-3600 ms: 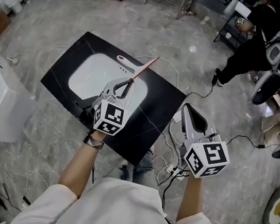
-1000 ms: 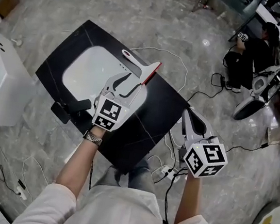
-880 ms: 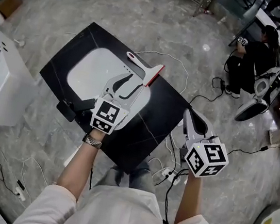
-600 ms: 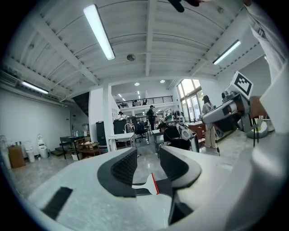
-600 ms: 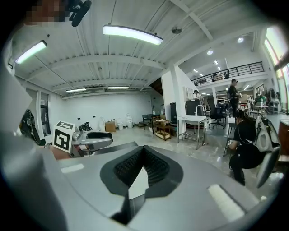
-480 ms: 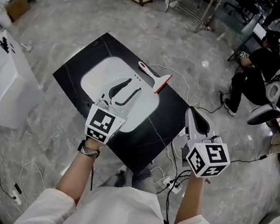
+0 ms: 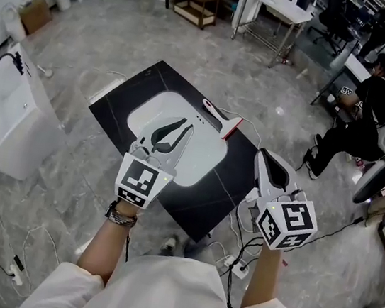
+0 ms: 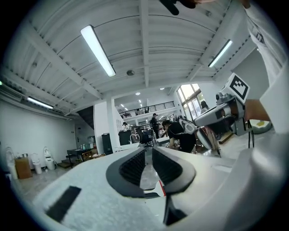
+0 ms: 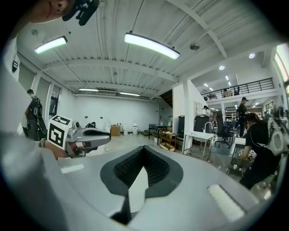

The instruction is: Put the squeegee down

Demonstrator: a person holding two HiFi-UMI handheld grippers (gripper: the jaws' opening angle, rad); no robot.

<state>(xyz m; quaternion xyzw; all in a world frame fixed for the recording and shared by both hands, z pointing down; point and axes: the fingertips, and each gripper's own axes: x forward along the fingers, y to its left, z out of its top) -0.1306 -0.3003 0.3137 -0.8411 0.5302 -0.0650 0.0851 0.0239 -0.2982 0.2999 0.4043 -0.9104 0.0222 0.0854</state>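
The squeegee [image 7: 221, 119], white-handled with a red blade, lies flat on the black countertop [image 7: 226, 191] at the far right rim of the white basin [image 7: 198, 163]. My left gripper [image 7: 169, 132] hovers over the basin, nearer to me than the squeegee and clear of it. Its jaws are closing, a narrow gap remains and nothing is between them [image 8: 149, 153]. My right gripper [image 7: 271, 165] hangs past the countertop's right edge, shut and empty [image 9: 144, 151].
A white box-like unit [image 7: 11, 122] stands on the floor at left. Cables and a power strip [image 7: 237, 260] lie by the counter's near corner. A person [image 7: 358, 128] sits at the right, and a metal rack [image 7: 275, 11] stands at the back.
The left gripper, earlier shut on the squeegee, has let it go on the counter, drawn back toward me and risen; its jaws have narrowed. The right gripper has risen too.
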